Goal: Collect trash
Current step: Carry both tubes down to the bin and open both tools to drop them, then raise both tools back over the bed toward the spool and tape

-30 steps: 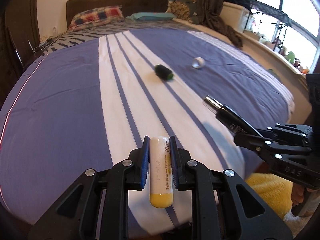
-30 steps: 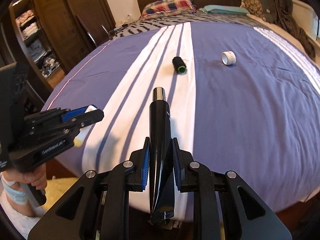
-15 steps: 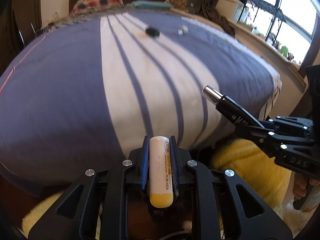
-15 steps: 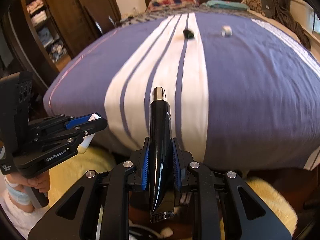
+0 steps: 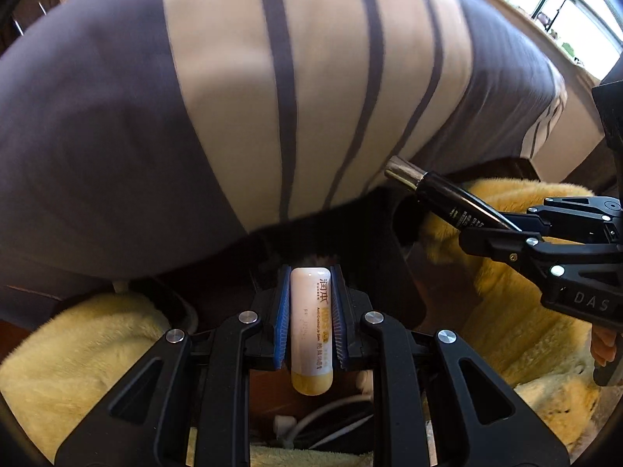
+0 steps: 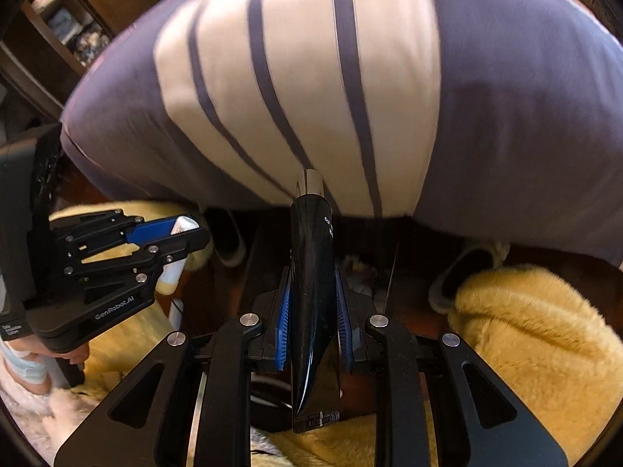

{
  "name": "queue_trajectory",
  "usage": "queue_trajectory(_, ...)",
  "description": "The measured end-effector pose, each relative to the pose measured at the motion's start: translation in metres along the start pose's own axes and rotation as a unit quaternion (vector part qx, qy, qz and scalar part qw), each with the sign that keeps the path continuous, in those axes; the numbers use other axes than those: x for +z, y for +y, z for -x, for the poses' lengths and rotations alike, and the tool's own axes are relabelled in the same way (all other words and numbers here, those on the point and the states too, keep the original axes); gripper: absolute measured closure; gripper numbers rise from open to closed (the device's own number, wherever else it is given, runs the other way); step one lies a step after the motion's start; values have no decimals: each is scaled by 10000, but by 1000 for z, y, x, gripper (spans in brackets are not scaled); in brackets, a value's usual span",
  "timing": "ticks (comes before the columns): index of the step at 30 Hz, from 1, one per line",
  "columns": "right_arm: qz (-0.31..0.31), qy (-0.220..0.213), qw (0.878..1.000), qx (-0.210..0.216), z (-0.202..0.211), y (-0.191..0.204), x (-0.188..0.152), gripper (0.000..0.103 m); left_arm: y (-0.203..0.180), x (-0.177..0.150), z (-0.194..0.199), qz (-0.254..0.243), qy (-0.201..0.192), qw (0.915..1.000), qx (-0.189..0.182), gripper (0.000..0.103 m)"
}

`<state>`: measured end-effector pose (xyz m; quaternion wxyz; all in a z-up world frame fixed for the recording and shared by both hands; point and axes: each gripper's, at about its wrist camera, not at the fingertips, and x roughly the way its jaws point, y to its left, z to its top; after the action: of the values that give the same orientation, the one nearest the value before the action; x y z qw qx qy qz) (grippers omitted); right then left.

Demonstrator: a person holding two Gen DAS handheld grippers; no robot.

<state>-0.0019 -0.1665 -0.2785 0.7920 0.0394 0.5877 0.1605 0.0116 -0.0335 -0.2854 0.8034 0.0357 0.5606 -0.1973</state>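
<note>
My left gripper [image 5: 310,284] is shut on a white tube with a yellow end [image 5: 311,327], held lengthwise between the blue pads. My right gripper [image 6: 311,284] is shut on a black squeeze tube with a silver cap [image 6: 312,292]. Both are low, below the foot edge of the bed [image 5: 117,116], pointing at the dark gap under it. In the left wrist view the right gripper [image 5: 506,233] shows at the right with the black tube [image 5: 440,194]. In the right wrist view the left gripper [image 6: 187,233] shows at the left with the white tube [image 6: 183,225].
The purple and white striped bedspread [image 6: 350,78] hangs over the bed's foot. A fluffy yellow rug [image 6: 525,330] covers the floor on both sides. Slippers [image 6: 455,276] lie at the bed's edge. White cables [image 5: 323,416] lie on the floor under my left gripper. Shelves [image 6: 66,27] stand far left.
Both grippers have dropped and tilted down from over the bed to below its foot edge, each still holding its tube. The bed top and the items on it have left view.
</note>
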Motion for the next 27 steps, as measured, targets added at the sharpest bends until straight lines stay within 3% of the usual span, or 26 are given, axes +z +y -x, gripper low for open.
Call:
queue_trajectory(6,-64,405,9991,-51,-30,-3,-1,81,3,-9,-30,25,406,9991,-86,85)
queue_trajectory(16,-153,448,9988,-160,-40,-8,5,79,4,-17,-58,86,871,9960,-170,85)
queue_trajectory(20,-256,329,9989,-201,-32,-10,10,76,7,-15,-52,123,834,9964,-118,71)
queue_trajectory(21,-271,259,9989,-285,-28,-12,11,70,7,-14,-50,133,801,9967,-94,66)
queue_trajectory(24,-369,29,9986,-379,-17,-17,14,38,9,-9,-38,158,639,9978,54,53)
queue_trajectory(27,-487,-269,9972,-500,-2,-24,18,21,10,-3,-22,93,438,9988,197,39)
